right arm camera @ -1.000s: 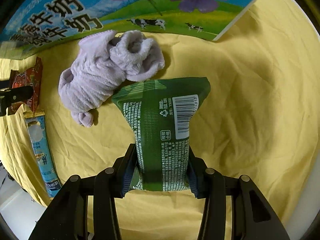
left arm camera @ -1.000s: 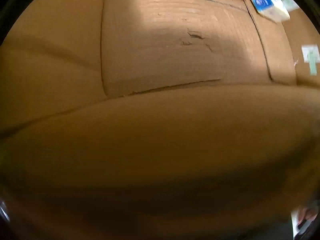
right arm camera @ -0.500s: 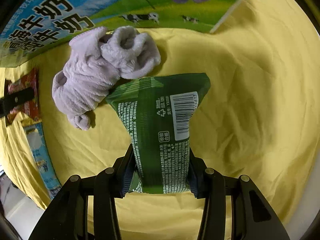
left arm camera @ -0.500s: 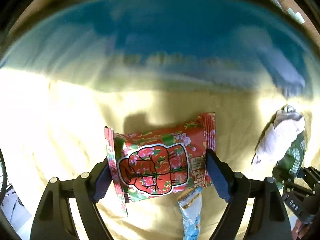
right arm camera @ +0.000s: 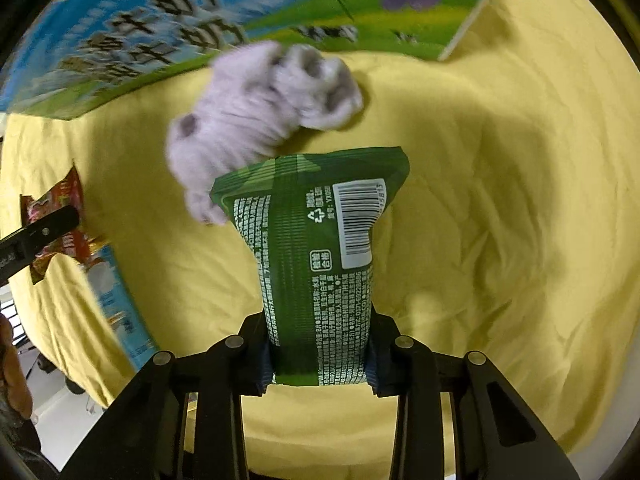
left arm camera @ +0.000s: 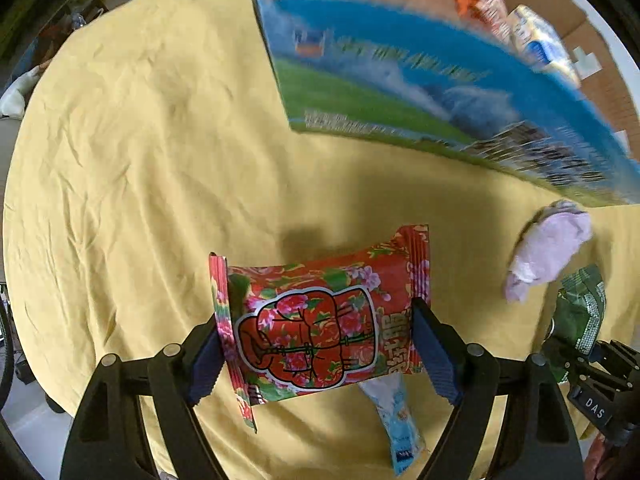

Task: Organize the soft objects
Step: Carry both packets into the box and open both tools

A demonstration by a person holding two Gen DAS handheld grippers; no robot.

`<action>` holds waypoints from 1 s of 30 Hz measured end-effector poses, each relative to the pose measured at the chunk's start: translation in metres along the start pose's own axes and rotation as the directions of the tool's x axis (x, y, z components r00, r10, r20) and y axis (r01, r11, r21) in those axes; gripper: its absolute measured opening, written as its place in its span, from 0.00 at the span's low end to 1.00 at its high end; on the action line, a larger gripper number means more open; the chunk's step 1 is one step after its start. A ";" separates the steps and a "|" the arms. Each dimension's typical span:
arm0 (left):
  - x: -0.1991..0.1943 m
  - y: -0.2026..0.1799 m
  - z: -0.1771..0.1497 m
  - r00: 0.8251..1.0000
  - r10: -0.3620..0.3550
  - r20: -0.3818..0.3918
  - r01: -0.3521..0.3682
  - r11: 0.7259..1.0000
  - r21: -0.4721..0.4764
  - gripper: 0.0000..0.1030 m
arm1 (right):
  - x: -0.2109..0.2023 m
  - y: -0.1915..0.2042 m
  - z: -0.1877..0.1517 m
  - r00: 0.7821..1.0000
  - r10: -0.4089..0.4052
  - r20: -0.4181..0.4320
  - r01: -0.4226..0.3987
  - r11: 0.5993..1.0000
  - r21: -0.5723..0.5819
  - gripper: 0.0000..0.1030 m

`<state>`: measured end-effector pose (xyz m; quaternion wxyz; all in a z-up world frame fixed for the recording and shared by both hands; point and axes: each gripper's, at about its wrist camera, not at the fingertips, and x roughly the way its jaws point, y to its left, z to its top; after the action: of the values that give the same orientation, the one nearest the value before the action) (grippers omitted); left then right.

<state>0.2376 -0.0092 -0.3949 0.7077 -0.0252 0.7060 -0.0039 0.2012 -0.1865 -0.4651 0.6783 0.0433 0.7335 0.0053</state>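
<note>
Currently I have the left gripper [left arm camera: 316,344] clamped across the red floral snack packet [left arm camera: 320,320], fingers pressed on its two short sides and holding it above the yellow cloth [left arm camera: 140,140]; a light-blue sachet [left arm camera: 396,420] lies on the cloth at 5 o'clock under the packet, and the printed carton [left arm camera: 420,92] with packets inside sits at 1 o'clock. On my right side, the right gripper [right arm camera: 320,360] is squeezed narrowly on the lower end of the green pouch [right arm camera: 316,248], which stands up from the jaws with its barcode toward the camera. Beyond the pouch at 11 o'clock the lilac plush cloth [right arm camera: 260,112] rests on the yellow cloth just beside the carton's wall, though motion blur keeps me from telling whether they touch.
</note>
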 end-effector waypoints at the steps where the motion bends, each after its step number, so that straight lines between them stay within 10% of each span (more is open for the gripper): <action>1: -0.007 0.002 -0.005 1.000 -0.008 0.011 0.008 1.000 0.001 0.80 | -0.006 0.001 -0.002 1.000 0.004 0.011 -0.004 1.000 -0.007 0.35; 10: -0.092 -0.016 -0.020 0.986 -0.106 0.127 0.097 0.992 0.077 0.80 | -0.079 0.013 -0.014 0.990 0.078 0.119 -0.070 0.995 -0.072 0.35; 30: -0.215 -0.074 0.095 0.935 -0.145 0.325 0.062 0.965 0.255 0.80 | -0.236 0.016 0.058 0.933 0.106 0.343 -0.083 0.993 -0.080 0.35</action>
<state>0.3346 -0.0712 -0.1773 0.8157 0.0230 0.5649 -0.1224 0.2774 -0.1903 -0.2339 0.7970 0.0569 0.5989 0.0537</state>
